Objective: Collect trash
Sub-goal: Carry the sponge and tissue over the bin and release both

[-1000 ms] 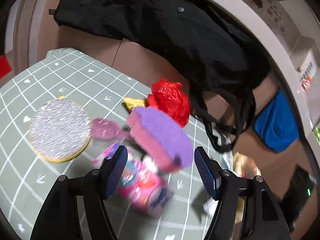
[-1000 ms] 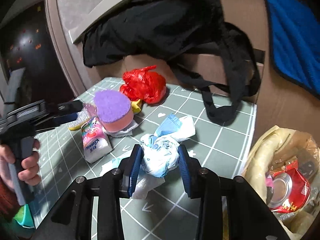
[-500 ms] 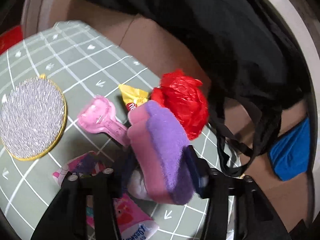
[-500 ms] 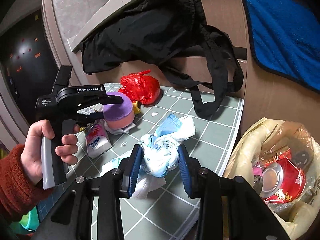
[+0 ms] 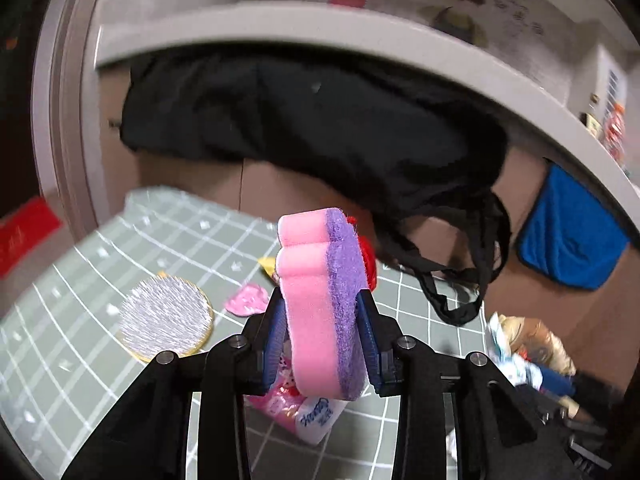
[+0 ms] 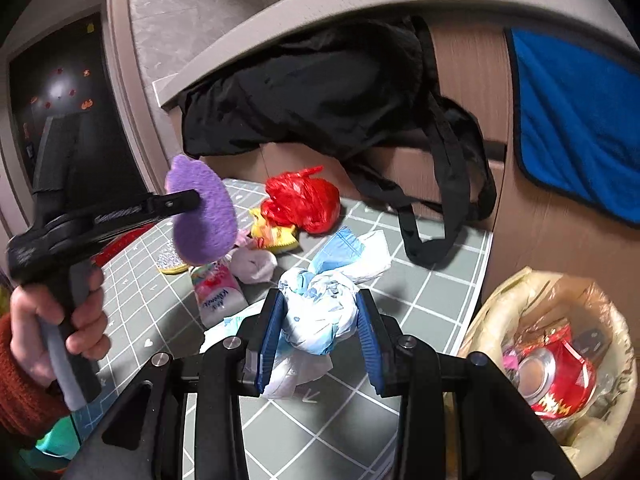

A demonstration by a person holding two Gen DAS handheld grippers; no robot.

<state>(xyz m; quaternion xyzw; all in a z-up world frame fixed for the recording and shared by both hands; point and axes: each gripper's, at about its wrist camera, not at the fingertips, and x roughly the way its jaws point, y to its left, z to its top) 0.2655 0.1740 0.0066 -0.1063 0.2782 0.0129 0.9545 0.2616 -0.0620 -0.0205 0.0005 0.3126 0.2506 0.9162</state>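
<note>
Pink-purple sponge [image 5: 324, 304] clamped in left gripper [image 5: 323, 336]; right gripper [image 6: 318, 322] grips one crumpled wad [image 6: 318, 312].

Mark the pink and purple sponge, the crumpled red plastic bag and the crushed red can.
pink and purple sponge [image 5: 320, 304], left wrist view, pink side
crumpled red plastic bag [image 6: 302, 200], right wrist view, centre
crushed red can [image 6: 556, 376], right wrist view, body

In the lower centre of the frame the left tongs [image 5: 322, 346] clamp a pink and purple sponge [image 5: 324, 304] upright between their blue pads, lifted above the bench [image 5: 80, 264]. On the green grid mat at the lower left lies a round silvery scrubber [image 5: 166, 320], with a pink scrap [image 5: 248, 300] just to its right. A pink tissue pack [image 5: 304, 412] lies below the sponge. A black bag [image 5: 320, 120] hangs across the upper middle, and a blue cloth [image 5: 568, 232] hangs at the right.
</note>
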